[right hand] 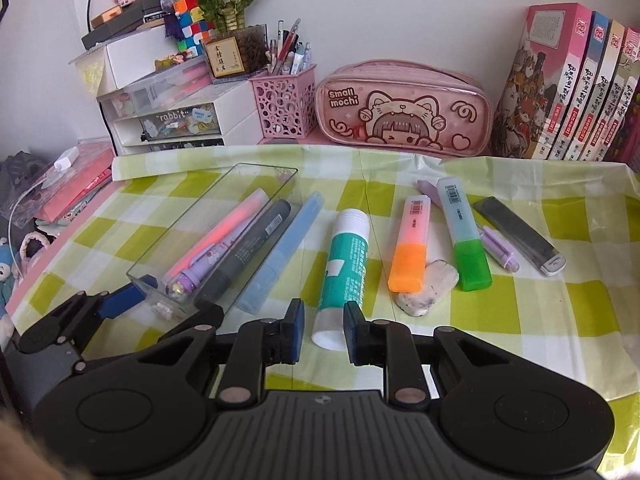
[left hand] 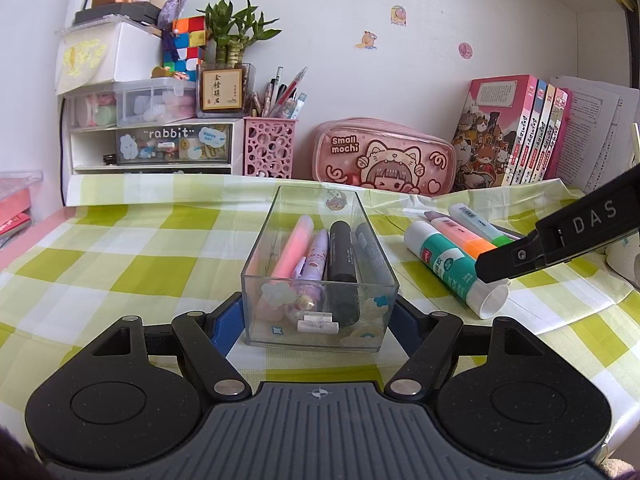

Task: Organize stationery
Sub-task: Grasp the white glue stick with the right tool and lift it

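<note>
**Clear box part-filled, six pieces left on the desk**

My left tool pinches the near end of the clear box, its blue pads pressed on the two side walls, holding it steady on the checked cloth. Inside I count a pink highlighter, a purple pen, a black marker and, against the right wall, a pale blue marker, though through the clear wall I cannot be sure that last one is inside.

Left on the desk, to the right of the box: the glue stick, an orange-capped highlighter, a green-capped highlighter, a dirty white eraser, a small purple pen and a dark lead case.

My right tool hangs over the glue stick's white end, its pads spread just either side and not pressing. I judge the sorting somewhat under half done, the glue stick next.
</note>
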`<state>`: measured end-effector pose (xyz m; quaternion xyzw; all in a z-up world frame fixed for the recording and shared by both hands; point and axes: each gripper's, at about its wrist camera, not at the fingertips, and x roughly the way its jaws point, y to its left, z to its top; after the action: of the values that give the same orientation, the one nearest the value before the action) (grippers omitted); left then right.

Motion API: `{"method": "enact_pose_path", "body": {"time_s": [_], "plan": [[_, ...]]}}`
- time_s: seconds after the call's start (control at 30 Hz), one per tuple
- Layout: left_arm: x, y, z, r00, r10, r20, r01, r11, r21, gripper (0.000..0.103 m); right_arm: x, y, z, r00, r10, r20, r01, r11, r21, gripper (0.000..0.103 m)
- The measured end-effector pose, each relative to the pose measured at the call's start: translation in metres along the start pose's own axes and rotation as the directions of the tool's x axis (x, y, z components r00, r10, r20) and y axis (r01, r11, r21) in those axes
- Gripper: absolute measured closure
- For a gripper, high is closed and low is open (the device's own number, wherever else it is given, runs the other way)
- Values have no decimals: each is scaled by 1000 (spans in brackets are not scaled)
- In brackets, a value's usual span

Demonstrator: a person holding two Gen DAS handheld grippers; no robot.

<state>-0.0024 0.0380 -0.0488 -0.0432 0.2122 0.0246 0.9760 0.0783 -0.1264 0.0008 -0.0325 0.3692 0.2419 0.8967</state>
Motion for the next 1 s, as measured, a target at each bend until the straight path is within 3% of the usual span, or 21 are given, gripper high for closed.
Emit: {"method": "enact_pose_path", "body": {"time_s": [0.37, 0.8, 1.0], "plan": [[0, 0, 0, 1000, 0, 0, 0, 1000, 0, 29, 41, -6, 12, 998, -63, 2, 62, 996, 66, 69], [0, 0, 0, 1000, 0, 0, 0, 1000, 0, 29, 49, -9, 5, 999, -51, -8, 51, 989, 136, 72], [0, 0, 0, 1000, 0, 0, 0, 1000, 0, 29, 44, -15, 7, 1000, 11, -6, -10, 972, 234, 72]]}}
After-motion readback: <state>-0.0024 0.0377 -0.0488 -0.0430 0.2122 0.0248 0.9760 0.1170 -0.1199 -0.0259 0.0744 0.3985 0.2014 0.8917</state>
